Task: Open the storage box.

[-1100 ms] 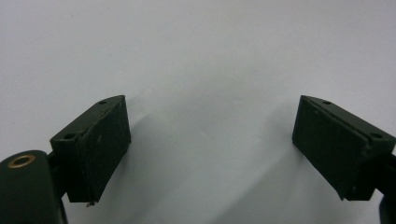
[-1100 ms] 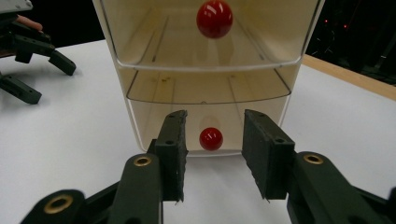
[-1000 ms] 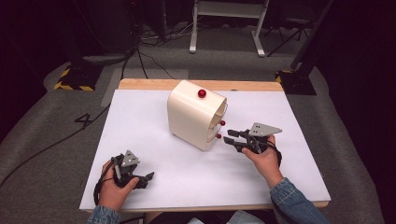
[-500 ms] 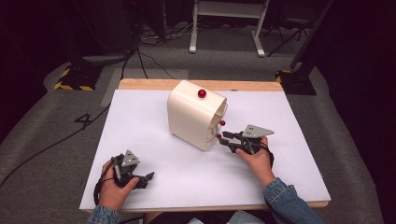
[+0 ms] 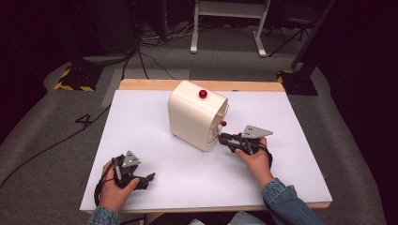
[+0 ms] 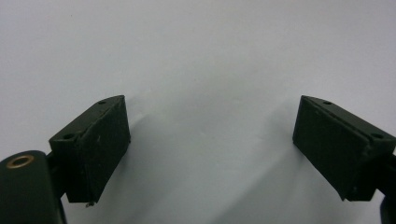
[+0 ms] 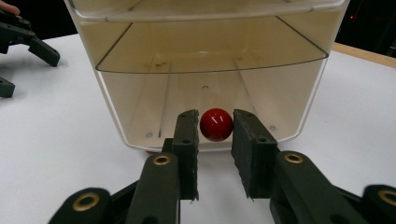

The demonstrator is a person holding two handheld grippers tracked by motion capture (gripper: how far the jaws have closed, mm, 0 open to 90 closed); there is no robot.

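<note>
Jaws, right gripper: drawn in narrow around a red knob, one black pad at each side of it, having just been closing; the pads stand at or against the ball's sides, and whether they press it cannot be told for certain, though the grip reads as closed on it.

Jaws, left gripper: spread wide, nothing between them, bare white surface beneath.

Item 1. Cream box with a rounded top and a clear front panel, standing upright on the white table, a little toward the far edge and near the middle of its width. Clear front turned toward the right edge and slightly toward the near edge.

Item 2. Red knob, low on the clear front, at the box's near-right bottom corner as seen in the high view.

Item 3. Second red knob, higher on the same front, free of either gripper.

Item 4. Third red knob, on the box's rounded top.

Item 5. Right gripper, held level in the right hand, reaching leftward to the box front; grey three-cornered plate on top.

Item 6. Left gripper, in the left hand, resting near the near-left corner, well apart from the box.
</note>
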